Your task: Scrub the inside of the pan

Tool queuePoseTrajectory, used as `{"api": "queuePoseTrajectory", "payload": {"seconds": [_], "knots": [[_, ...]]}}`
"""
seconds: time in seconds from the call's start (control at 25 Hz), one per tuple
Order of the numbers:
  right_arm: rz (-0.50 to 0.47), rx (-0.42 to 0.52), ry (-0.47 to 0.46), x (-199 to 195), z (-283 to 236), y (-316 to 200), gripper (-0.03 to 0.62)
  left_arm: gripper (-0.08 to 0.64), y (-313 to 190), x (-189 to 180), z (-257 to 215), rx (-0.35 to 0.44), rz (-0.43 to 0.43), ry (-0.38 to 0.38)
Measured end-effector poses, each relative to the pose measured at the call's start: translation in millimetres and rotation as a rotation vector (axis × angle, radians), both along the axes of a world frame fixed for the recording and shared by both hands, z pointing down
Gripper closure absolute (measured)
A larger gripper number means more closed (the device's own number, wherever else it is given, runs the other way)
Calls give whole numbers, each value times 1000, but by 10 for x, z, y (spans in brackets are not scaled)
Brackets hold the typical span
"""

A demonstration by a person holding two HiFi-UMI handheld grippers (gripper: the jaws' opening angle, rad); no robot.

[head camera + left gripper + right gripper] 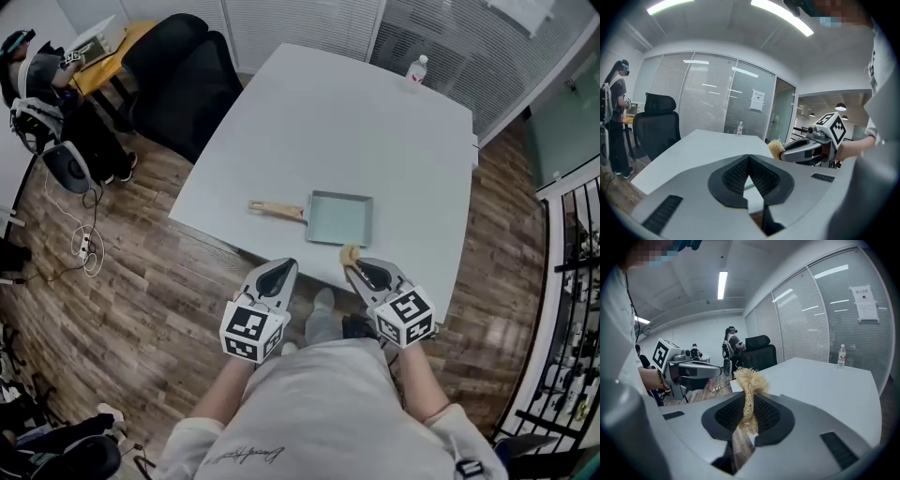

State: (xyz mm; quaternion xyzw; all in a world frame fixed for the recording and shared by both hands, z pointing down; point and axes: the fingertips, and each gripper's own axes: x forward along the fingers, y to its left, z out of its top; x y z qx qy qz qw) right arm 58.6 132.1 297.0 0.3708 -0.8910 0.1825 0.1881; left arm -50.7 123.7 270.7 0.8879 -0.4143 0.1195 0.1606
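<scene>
A pale green rectangular pan with a wooden handle lies near the front edge of the white table. My right gripper is shut on a tan fibre scrubber, which sticks out past the jaws and hovers just in front of the pan's near right corner. My left gripper is shut and empty, over the floor just short of the table edge, below the pan's handle. In the left gripper view the jaws meet, with the right gripper and the scrubber to their right.
A water bottle stands at the table's far edge. A black office chair sits at the table's left. A person stands by a desk at the far left. Cables lie on the wood floor.
</scene>
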Motion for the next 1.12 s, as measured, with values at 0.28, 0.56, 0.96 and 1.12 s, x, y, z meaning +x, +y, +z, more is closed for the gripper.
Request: {"api": "queuePoseTrajectory", "payload": {"seconds": [0.28, 0.56, 0.96, 1.12], "knots": [[-27, -9, 5, 161, 34, -505, 525, 549, -456, 121, 29, -14, -25, 11], [-53, -14, 1, 313, 81, -833, 525, 549, -763, 272, 98, -46, -46, 24], [-9, -36, 3, 428, 157, -1007, 525, 549, -987, 312, 100, -31, -8, 1], [22, -41, 10, 396, 169, -1066, 524, 549, -1103, 264, 141, -34, 33, -12]]}}
